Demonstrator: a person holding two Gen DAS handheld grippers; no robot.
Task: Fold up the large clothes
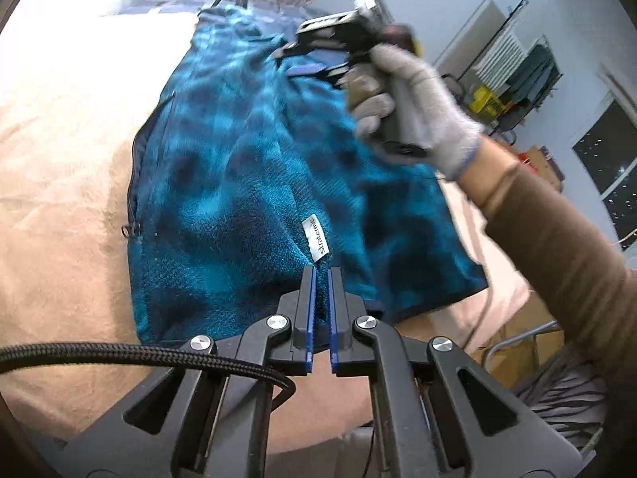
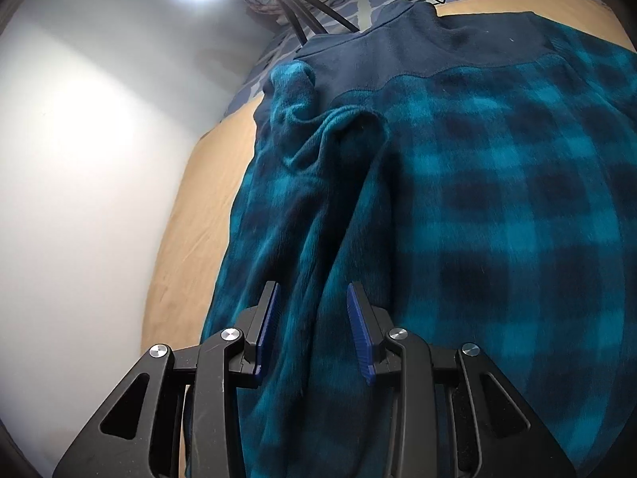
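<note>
Pinching fleece jacket (image 1: 247, 183), left jaws closed.

Fleece jacket (image 1: 247, 183): thick napped cloth, fuzzy and matt, checked in teal and dark blue; yoke and collar (image 2: 430, 51) of smoother, plain navy fleece. Sewn-in label (image 1: 315, 237): smooth woven fabric, slight sheen, printed lettering. Zip (image 1: 133, 183) along the edge: dark, with a small metal pull. Bed cover (image 1: 59, 151): tan cloth, matt, softly creased. Left gripper (image 1: 321, 275): black plastic body, matt; blue pads ribbed, rubber-like; round pivot caps of bright, polished metal. Right gripper (image 2: 312, 290): same finish. Cable (image 1: 119, 352): braided black sleeve, coarse weave. Glove (image 1: 422, 103): grey knitted cloth, matt. Sleeve (image 1: 557, 247): brown, smooth fine-knit cloth. Wall (image 2: 79, 159): plain, matt, painted
</note>
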